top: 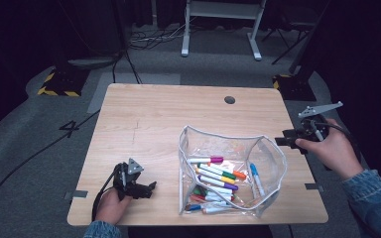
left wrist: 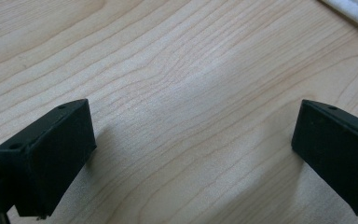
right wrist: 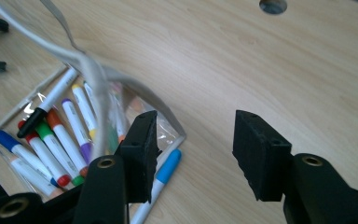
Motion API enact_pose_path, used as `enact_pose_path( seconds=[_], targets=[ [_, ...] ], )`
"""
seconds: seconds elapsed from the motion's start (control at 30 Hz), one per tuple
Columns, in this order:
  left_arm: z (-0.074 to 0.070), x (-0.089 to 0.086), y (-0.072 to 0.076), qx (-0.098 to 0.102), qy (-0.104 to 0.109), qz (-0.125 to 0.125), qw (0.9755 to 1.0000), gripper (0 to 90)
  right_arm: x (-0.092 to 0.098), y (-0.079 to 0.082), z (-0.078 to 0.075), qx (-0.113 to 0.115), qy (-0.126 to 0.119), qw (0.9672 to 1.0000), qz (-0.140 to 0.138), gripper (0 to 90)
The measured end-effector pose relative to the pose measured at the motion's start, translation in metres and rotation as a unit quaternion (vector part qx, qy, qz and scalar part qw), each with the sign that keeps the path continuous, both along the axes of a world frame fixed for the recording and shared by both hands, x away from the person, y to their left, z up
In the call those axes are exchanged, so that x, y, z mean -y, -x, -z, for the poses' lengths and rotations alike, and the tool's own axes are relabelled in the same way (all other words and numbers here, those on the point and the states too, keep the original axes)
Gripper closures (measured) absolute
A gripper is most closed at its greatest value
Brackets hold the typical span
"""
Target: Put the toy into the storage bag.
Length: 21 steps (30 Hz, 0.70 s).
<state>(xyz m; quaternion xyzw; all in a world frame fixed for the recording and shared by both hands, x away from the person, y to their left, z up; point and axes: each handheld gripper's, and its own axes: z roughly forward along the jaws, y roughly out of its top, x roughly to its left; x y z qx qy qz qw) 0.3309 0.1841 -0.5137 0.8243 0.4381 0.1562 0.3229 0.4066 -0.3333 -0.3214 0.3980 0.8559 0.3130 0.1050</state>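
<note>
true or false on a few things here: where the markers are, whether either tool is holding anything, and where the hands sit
1. The markers lie inside the clear pouch. True.
2. The right tool is clamped on a blue marker. False: its jaws stand apart with only bare table between them; the light-blue-capped marker lies beside one jaw, inside the pouch.
3. The left tool is open, holding nothing. True: only bare wood shows between its jaws.
4. The pouch is zipped shut. False: its mouth gapes open.
5. The left tool is over the pouch. False: it sits near the table's front left corner, apart from the pouch.
</note>
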Motion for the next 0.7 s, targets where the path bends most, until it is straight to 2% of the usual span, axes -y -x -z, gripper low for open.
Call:
enact_pose_path(
  seconds=[0.27, 0.6, 0.63, 0.7],
  targets=[
    [0.0, 0.0, 0.0, 0.0, 0.0, 0.0, 1.0, 0.0, 0.002, 0.002, 0.046, -0.034, 0.003, 0.9993, -0.013, 47.6],
    [0.0, 0.0, 0.0, 0.0, 0.001, 0.0, 1.0, 0.0, -0.009, 0.007, 0.091, -0.066, 0.011, 0.997, -0.039, 44.2],
    [0.0, 0.0, 0.0, 0.0, 0.0, 0.0, 1.0, 0.0, -0.009, 0.008, 0.095, -0.07, 0.008, 0.9967, -0.041, 44.2],
    [0.0, 0.0, 0.0, 0.0, 0.0, 0.0, 1.0, 0.0, -0.009, 0.008, 0.099, -0.076, -0.013, 0.9964, -0.036, 44.2]
  ],
)
